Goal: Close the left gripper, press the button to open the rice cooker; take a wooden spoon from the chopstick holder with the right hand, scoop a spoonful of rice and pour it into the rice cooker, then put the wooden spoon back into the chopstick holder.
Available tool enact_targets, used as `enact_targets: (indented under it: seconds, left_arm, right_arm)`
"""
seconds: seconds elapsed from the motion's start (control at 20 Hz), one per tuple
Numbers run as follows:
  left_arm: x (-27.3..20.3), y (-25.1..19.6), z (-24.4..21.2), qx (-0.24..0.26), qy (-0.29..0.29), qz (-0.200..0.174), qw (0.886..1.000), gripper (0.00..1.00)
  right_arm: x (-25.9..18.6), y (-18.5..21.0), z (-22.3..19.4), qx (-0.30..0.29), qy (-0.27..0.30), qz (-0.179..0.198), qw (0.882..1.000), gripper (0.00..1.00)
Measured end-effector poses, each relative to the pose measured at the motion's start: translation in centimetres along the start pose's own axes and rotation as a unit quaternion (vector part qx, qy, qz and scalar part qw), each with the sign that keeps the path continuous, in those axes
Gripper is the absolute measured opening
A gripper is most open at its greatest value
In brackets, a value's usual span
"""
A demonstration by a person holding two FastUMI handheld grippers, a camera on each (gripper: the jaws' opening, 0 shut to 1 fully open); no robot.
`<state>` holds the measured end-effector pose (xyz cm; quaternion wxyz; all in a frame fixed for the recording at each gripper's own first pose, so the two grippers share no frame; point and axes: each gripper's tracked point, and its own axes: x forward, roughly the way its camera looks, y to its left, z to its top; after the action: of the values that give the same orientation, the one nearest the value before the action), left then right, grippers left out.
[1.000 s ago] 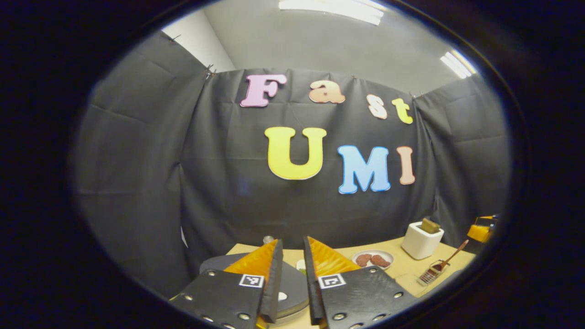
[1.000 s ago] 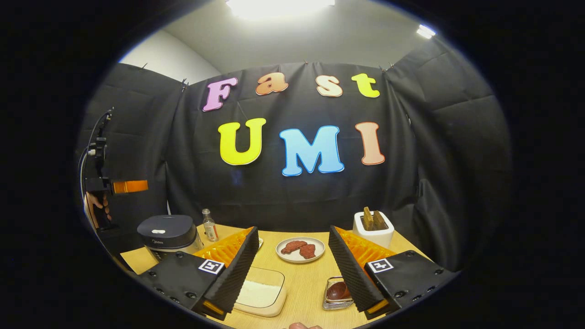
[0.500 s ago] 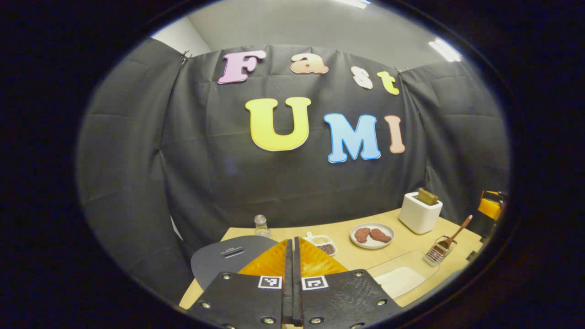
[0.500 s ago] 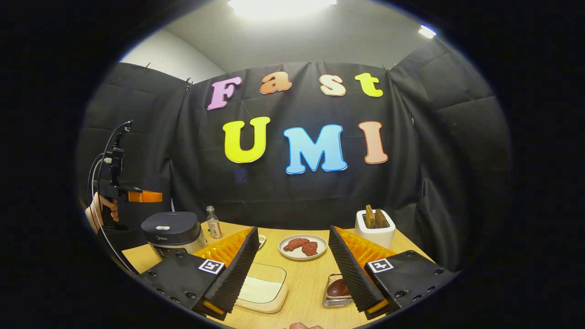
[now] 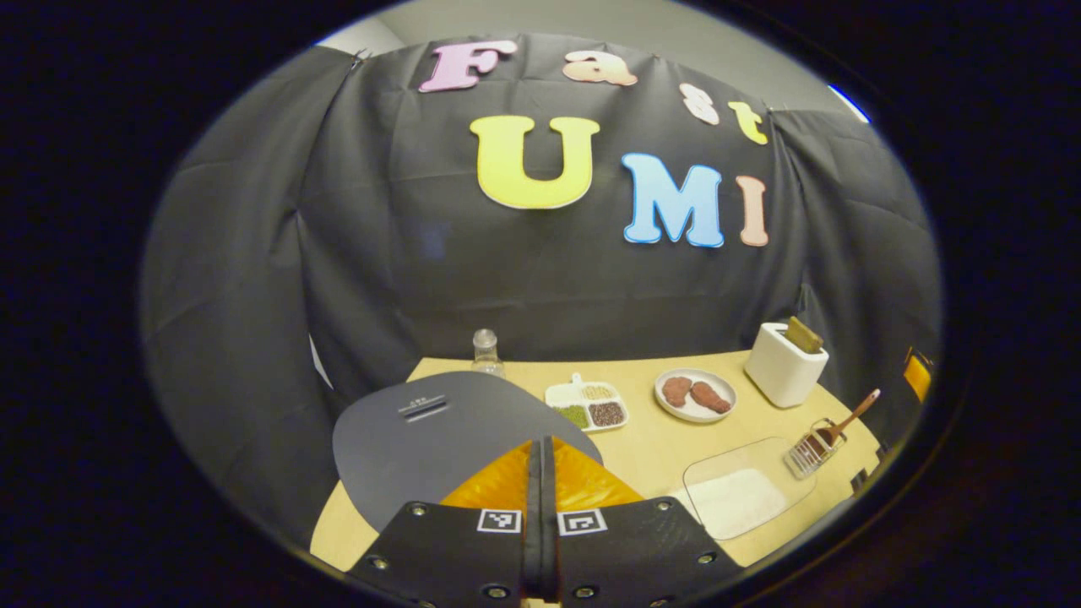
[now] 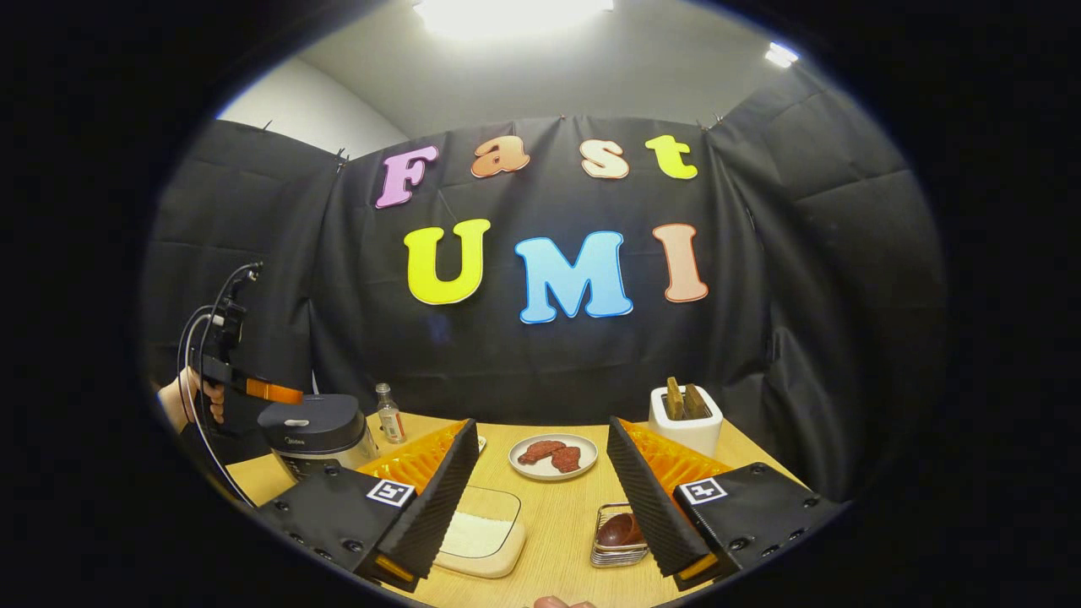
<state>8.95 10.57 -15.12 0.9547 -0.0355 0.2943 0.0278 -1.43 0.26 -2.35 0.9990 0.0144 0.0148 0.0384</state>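
Note:
The dark grey rice cooker (image 5: 431, 426) stands with its lid down at the table's left, just beyond my left gripper (image 5: 540, 447), which is shut with nothing between its fingers. In the right gripper view that gripper (image 6: 268, 391) hovers just above the cooker (image 6: 317, 426), held by a hand (image 6: 187, 404). A wooden spoon (image 5: 849, 415) leans in the wire chopstick holder (image 5: 809, 452). White rice lies in a clear dish (image 5: 743, 496). My right gripper (image 6: 540, 424) is open above the table, with the rice dish (image 6: 477, 532) and the holder (image 6: 616, 540) below it.
A plate of meat pieces (image 5: 694, 394), a white toaster (image 5: 785, 365), a divided dish of grains (image 5: 589, 405) and a small bottle (image 5: 484, 350) sit toward the back of the wooden table (image 5: 642, 447). Black cloth walls close off the back and sides.
My left gripper has shut, tilted downward and dropped closer to the cooker lid. The right gripper has stayed open and hardly moved.

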Motion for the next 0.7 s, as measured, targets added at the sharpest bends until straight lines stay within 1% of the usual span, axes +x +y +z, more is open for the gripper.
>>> enact_targets:
  seconds: [0.2, 0.4, 0.45, 0.5, 0.55, 0.6, 0.65, 0.7]
  left_arm:
    - [0.2, 1.1, -2.0, -0.017, 0.025, 0.003, 1.000, 0.01]
    - [0.7, 1.4, -3.5, -0.020, 0.044, 0.004, 0.999, 0.02]
    - [0.9, 1.4, -3.8, -0.017, 0.048, 0.005, 0.999, 0.01]
    - [1.0, 1.3, -3.7, -0.014, 0.047, 0.005, 0.999, 0.01]
    - [1.0, 1.4, -3.9, -0.012, 0.052, 0.008, 0.999, 0.01]
    - [1.1, 1.3, -4.1, -0.009, 0.057, 0.008, 0.998, 0.01]
    - [1.0, 1.2, -4.6, -0.002, 0.065, 0.009, 0.998, 0.02]
    - [1.0, 1.3, -4.5, 0.008, 0.060, 0.007, 0.998, 0.02]
  right_arm:
    - [0.3, 0.1, -0.2, -0.004, 0.003, -0.001, 1.000, 0.98]
    - [0.7, 1.1, -1.3, 0.003, 0.016, 0.015, 1.000, 0.98]
    - [0.7, 1.4, -1.3, 0.011, 0.017, 0.022, 1.000, 0.93]
    - [0.7, 1.8, -1.0, 0.018, 0.014, 0.030, 0.999, 0.98]
    - [0.8, 2.0, -0.7, 0.022, 0.011, 0.033, 0.999, 0.93]
    - [0.8, 2.0, -0.6, 0.023, 0.007, 0.035, 0.999, 0.98]
    - [1.0, 1.8, -0.5, 0.021, 0.006, 0.034, 0.999, 0.98]
    - [1.0, 1.6, -0.8, 0.017, 0.006, 0.031, 0.999, 0.98]
